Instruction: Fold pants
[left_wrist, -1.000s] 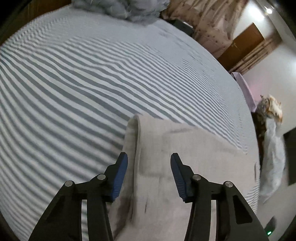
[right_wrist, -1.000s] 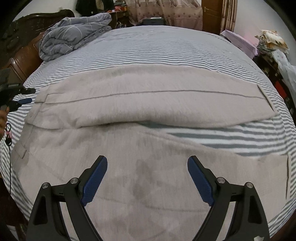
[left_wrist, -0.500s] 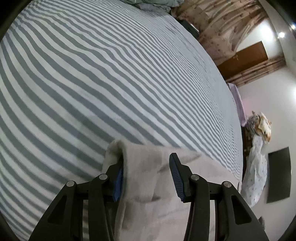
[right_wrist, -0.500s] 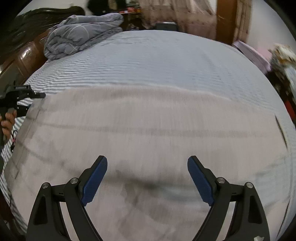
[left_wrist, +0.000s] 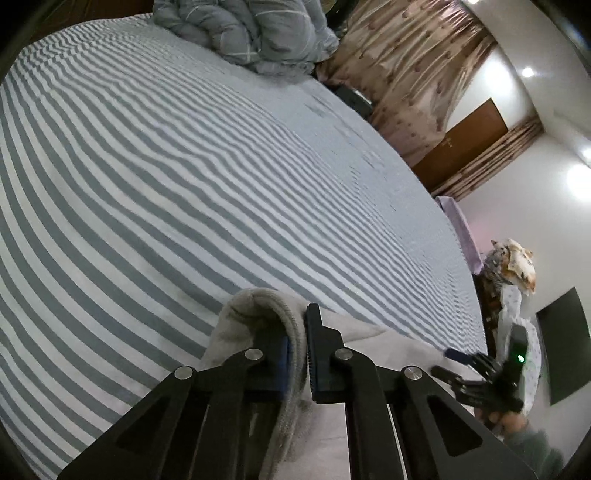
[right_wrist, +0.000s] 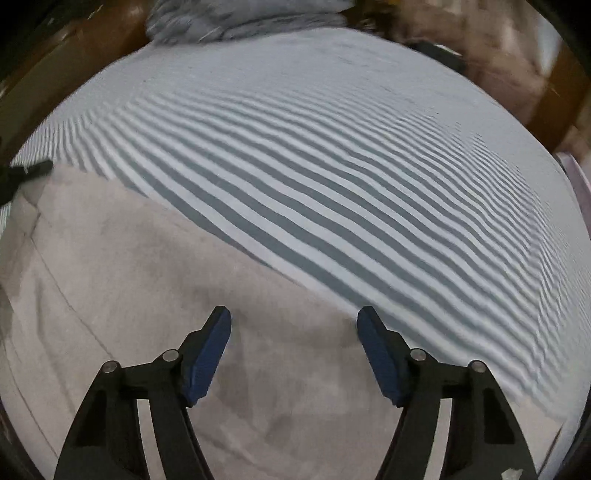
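One pair of beige pants (right_wrist: 155, 295), soft and fleecy, lies flat along the near edge of the striped sheet (left_wrist: 184, 177). Left gripper (left_wrist: 297, 343) is clamped on a thick rolled fabric edge. Right gripper (right_wrist: 293, 332), jaws closing, hovers over the cloth, nothing pinched. Rumpled grey quilt (left_wrist: 251, 29) sits at the far edge.

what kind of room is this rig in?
Most likely a bedroom: a bed with a striped sheet, a bundled grey duvet at its far end, patterned curtains behind it, and a wooden door.
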